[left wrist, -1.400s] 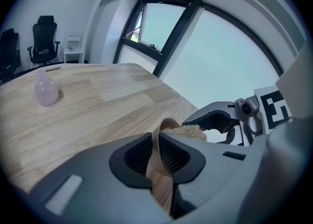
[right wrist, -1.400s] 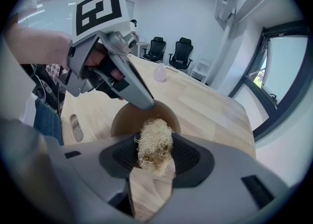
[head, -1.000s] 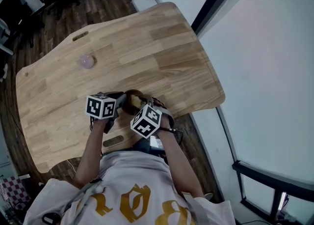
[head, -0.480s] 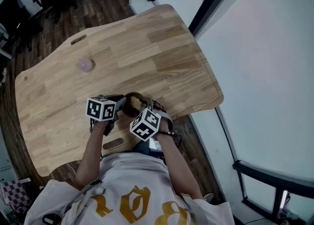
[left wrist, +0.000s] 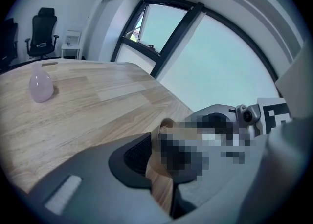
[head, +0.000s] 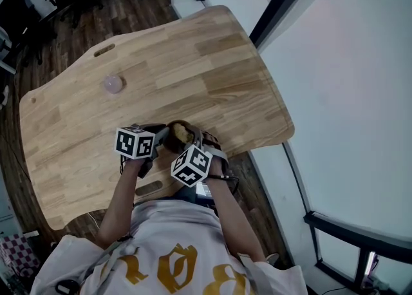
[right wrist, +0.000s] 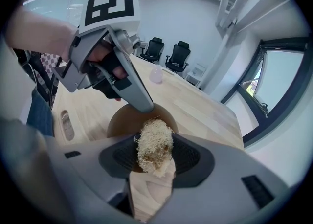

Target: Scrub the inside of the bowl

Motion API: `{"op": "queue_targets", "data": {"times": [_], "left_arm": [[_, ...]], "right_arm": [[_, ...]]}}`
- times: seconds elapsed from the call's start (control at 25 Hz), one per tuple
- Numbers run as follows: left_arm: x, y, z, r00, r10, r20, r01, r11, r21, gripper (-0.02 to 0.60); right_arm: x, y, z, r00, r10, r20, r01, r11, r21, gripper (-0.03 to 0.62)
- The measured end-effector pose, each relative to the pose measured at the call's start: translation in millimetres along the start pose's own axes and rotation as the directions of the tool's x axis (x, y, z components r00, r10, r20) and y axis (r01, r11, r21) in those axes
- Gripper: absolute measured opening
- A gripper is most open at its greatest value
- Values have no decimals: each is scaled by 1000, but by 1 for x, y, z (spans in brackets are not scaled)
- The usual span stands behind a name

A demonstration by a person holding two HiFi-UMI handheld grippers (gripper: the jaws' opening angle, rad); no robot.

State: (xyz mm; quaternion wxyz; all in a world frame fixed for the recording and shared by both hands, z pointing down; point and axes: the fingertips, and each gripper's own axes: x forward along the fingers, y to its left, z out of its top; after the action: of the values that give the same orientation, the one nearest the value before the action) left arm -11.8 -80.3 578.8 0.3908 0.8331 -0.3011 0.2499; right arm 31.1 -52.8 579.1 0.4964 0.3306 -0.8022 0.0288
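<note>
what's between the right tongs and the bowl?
A fibrous scrub pad, clamped in the right tongs, sits at the mouth of the bowl. Right gripper view shows it.

Gold lettering (head: 172, 268) on the person's shirt (head: 154, 219) is too distorted to read.

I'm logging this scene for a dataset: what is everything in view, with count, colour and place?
table: one, light wood, fills the middle of the head view.
egg-shaped object: one, pale pink, on the table's far left part.
bowl: one, brown, at the table's near edge, rim between the left gripper's jaws.
scrubber: one, pale straw-coloured fibres, between the right gripper's jaws, at the bowl.
office chairs: two, black, beyond the table.
left gripper: grey, shut on the bowl's rim.
right gripper: grey, shut on the scrubber.
</note>
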Motion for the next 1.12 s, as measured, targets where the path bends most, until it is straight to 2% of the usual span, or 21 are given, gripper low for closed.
{"op": "queue_targets", "data": {"times": [0.56,1.12], "left_arm": [[-3,6,2,999,-31,28,33,997,-76,43],[-1,12,-1,1000,-4,7,5,998,-66,43]], "right_arm": [[4,8,12,997,62,42,-62,998,-12,183],[5,34,21,974,203,99,-197,978,-66,183]]}}
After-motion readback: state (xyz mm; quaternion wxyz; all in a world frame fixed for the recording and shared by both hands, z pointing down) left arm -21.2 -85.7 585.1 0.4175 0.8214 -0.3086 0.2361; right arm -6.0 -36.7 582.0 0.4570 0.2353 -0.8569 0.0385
